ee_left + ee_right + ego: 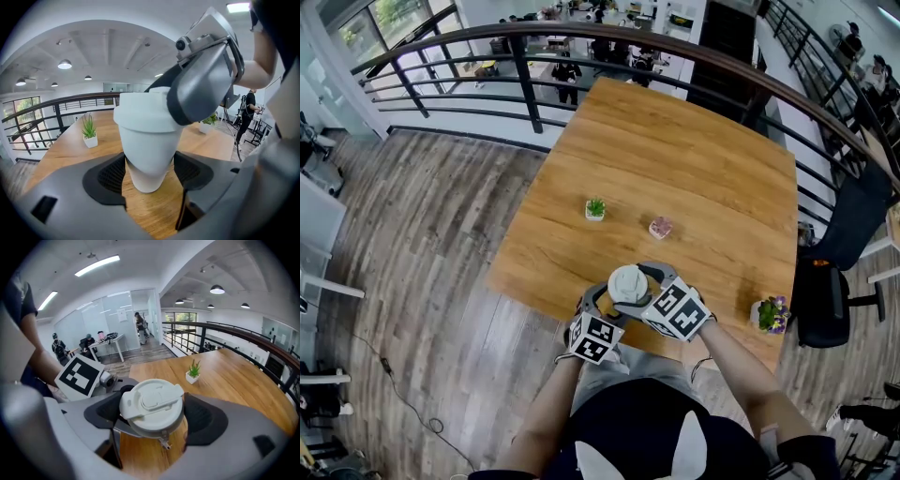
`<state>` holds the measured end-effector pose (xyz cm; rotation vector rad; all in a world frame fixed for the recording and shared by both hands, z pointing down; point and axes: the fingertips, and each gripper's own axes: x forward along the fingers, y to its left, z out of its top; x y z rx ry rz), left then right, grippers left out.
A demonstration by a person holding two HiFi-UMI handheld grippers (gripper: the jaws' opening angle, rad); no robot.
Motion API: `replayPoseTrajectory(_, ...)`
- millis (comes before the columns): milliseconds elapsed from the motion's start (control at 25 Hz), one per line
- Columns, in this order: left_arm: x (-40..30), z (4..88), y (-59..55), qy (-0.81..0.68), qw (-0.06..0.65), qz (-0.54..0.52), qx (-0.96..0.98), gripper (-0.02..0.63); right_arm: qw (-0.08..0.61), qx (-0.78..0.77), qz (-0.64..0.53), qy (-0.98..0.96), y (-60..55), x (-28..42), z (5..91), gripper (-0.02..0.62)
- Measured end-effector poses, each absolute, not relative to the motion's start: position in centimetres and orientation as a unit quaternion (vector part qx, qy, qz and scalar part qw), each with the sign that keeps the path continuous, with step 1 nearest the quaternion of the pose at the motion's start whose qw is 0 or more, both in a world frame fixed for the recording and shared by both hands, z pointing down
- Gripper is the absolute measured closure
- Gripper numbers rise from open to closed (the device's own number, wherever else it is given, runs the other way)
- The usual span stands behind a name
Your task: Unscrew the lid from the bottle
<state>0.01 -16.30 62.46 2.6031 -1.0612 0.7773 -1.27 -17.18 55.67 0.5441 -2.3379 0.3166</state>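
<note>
Probably open-plan office mezzanine: railing [528, 89], glass-walled room [89, 322], desk [115, 338], office chair [839, 272], wooden table [675, 159].

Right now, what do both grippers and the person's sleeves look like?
The left gripper and right gripper: grey moulded bodies, black ribbed pads, each bearing a white cube with black square markers. Short dark sleeves.

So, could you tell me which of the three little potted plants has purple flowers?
The purple-flowered plant at the near right corner of the table; the green plant and the pinkish plant stand mid-table.
</note>
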Motion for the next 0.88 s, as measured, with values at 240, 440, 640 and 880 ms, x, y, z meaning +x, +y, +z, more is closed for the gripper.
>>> replayPoseTrajectory(240, 0.0, 62.3, -16.2, -0.36, 0.114, 0.268, 0.886, 0.272, 0.384, 0.082, 0.065, -0.917, -16.6, -1.5, 55.6, 0.175)
replayPoseTrajectory(440, 0.1, 62.4, -16.1, -0.362, 0.113, 0.267, 0.886, 0.272, 0.41, -0.009, 0.032, -0.912, -16.2, -1.5, 55.8, 0.175)
replayPoseTrajectory(640, 0.0, 62.3, -16.1, -0.362, 0.116, 0.268, 0.885, 0.272, 0.441, -0.02, 0.016, -0.897, -15.8, -1.4, 55.7, 0.172)
replayPoseTrajectory(880, 0.0, 62.5, -16.2, -0.364, 0.116, 0.269, 0.884, 0.272, 0.36, 0.109, 0.054, -0.925, -16.3, -2.0, 54.4, 0.124)
